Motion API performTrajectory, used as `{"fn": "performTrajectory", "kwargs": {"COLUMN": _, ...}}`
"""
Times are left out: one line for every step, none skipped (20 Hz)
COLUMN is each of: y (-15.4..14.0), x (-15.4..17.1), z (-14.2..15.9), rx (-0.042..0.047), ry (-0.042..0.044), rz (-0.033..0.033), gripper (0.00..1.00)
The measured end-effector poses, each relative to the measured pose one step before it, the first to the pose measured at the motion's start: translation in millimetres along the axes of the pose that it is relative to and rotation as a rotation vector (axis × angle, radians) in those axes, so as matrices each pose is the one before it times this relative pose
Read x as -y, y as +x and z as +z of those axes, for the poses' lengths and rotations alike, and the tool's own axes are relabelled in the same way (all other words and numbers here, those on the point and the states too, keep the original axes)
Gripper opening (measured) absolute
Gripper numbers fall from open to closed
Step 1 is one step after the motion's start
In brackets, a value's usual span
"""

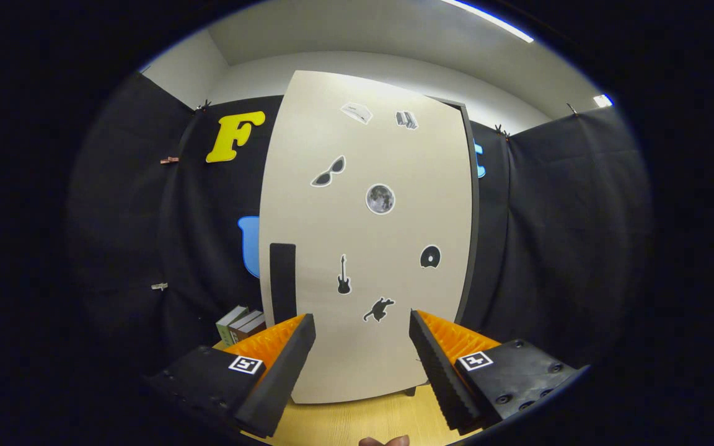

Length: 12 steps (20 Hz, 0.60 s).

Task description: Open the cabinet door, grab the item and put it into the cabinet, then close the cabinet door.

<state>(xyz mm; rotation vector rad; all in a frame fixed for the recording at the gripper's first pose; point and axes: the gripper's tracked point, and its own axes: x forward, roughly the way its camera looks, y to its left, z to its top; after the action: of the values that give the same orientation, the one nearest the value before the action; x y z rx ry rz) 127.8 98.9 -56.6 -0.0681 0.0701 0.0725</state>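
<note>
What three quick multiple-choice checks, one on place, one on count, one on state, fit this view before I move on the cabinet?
1. The dark handle on the cabinet door sits:
A. by the edge nearest the books
B. by the far edge
C. at the top

2. Stickers on the door:
A. three
B. seven
C. ten

3. The tongs are:
A. shut on the handle
B. shut on a book
C. open, holding nothing

Answers: 1 A, the handle runs upright just above the books. 2 B, seven stickers show. 3 C, the door shows between the spread fingers.
</note>
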Motion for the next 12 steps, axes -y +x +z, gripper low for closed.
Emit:
{"fn": "performTrajectory", "kwargs": {"y": -2.02, "x": 0.17, "z": 0.84, "rx": 0.00603, "ry": 0.00041, "rz": 0.00233, "gripper": 0.98}}
{"fn": "performTrajectory", "kwargs": {"y": -0.67, "x": 0.81, "z": 1.01, "rx": 0.00497, "ry": 0.00024, "rz": -0.00097, "gripper": 0.98}}
{"fn": "performTrajectory", "kwargs": {"y": -1.10, "x": 1.16, "z": 0.32, "rx": 0.00082, "ry": 0.00017, "rz": -0.00076, "gripper": 0.98}}
{"fn": "performTrajectory", "kwargs": {"y": -0.81, "x": 1.22, "z": 0.14, "rx": 0.00041, "ry": -0.00079, "rz": -0.00170, "gripper": 0.98}}
{"fn": "performTrajectory", "kwargs": {"y": -1.10, "x": 2.67, "z": 1.16, "rx": 0.00330, "ry": -0.00094, "rz": -0.00771, "gripper": 0.98}}
{"fn": "performTrajectory", "kwargs": {"y": -0.06, "x": 3.07, "z": 1.49, "rx": 0.00556, "ry": -0.00143, "rz": -0.00733, "gripper": 0.98}}
{"fn": "performTrajectory", "kwargs": {"y": -0.79, "x": 3.25, "z": 1.02, "rx": 0.00369, "ry": 0.00103, "rz": -0.00869, "gripper": 0.98}}
{"fn": "performTrajectory", "kwargs": {"y": -0.33, "x": 2.46, "z": 0.52, "rx": 0.00217, "ry": 0.00442, "rz": -0.00617, "gripper": 0.98}}
{"fn": "performTrajectory", "kwargs": {"y": -0.89, "x": 2.05, "z": 0.39, "rx": -0.00054, "ry": 0.00515, "rz": -0.00532, "gripper": 0.98}}
{"fn": "performTrajectory", "kwargs": {"y": 0.29, "x": 1.15, "z": -0.31, "rx": -0.00131, "ry": 0.00285, "rz": -0.00257, "gripper": 0.98}}
{"fn": "performTrajectory", "kwargs": {"y": -0.09, "x": 1.40, "z": -0.22, "rx": -0.00122, "ry": -0.00259, "rz": -0.00301, "gripper": 0.98}}
{"fn": "performTrajectory", "kwargs": {"y": -0.26, "x": 0.91, "z": -0.95, "rx": -0.00239, "ry": -0.00454, "rz": -0.00307, "gripper": 0.98}}
